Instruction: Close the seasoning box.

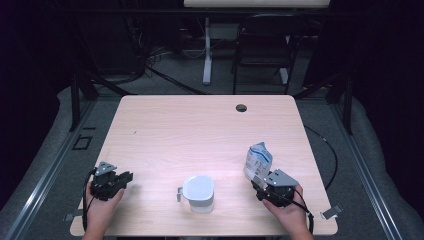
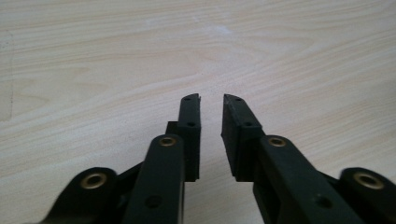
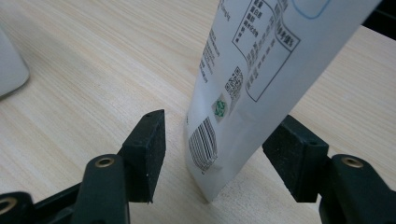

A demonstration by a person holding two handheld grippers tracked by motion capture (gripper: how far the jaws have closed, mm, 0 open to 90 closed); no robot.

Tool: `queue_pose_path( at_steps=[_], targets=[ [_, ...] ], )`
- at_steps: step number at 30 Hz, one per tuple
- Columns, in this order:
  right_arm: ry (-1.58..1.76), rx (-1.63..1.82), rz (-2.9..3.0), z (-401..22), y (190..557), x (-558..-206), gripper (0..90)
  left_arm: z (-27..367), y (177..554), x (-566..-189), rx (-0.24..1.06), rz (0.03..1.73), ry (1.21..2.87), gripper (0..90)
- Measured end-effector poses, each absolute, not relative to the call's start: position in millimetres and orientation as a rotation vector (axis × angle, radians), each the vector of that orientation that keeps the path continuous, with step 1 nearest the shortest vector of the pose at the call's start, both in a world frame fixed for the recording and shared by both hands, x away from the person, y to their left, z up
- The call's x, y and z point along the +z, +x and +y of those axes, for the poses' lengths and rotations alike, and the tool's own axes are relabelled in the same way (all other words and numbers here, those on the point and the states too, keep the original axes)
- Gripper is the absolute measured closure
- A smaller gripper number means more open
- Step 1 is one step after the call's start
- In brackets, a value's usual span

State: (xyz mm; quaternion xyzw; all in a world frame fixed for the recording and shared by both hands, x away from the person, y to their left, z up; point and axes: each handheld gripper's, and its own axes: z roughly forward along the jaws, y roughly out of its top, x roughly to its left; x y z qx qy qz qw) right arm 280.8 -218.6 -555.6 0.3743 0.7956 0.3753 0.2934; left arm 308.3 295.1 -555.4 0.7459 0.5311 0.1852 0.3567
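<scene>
A white pouch with blue print [image 1: 258, 159] stands upright on the wooden table [image 1: 200, 130] at the near right. My right gripper [image 1: 256, 180] is at its base. In the right gripper view the pouch [image 3: 252, 70] stands between the two jaws of my right gripper [image 3: 222, 121], which are apart and do not press on it. A white jug with a small handle [image 1: 198, 192] sits at the near middle, and its edge [image 3: 9, 65] shows at the left of the right gripper view. My left gripper [image 1: 129, 176] rests at the near left, with its jaws [image 2: 211, 100] slightly apart over bare wood.
A round cable hole [image 1: 241, 107] lies near the table's far edge. Behind the table are a dark chair [image 1: 265, 45] and a white desk leg [image 1: 206, 50]. A cable [image 1: 330, 150] runs on the grey floor to the right.
</scene>
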Motion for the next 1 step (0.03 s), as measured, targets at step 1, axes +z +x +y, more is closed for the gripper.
queue_pose_path(
  at_steps=[1],
  targets=[
    [0.993, 0.992, 2.125, -218.4, 280.7, -555.4, 39.2, 295.1, 308.4, -555.3, 0.484, 1.373, 1.918, 72.5]
  ],
)
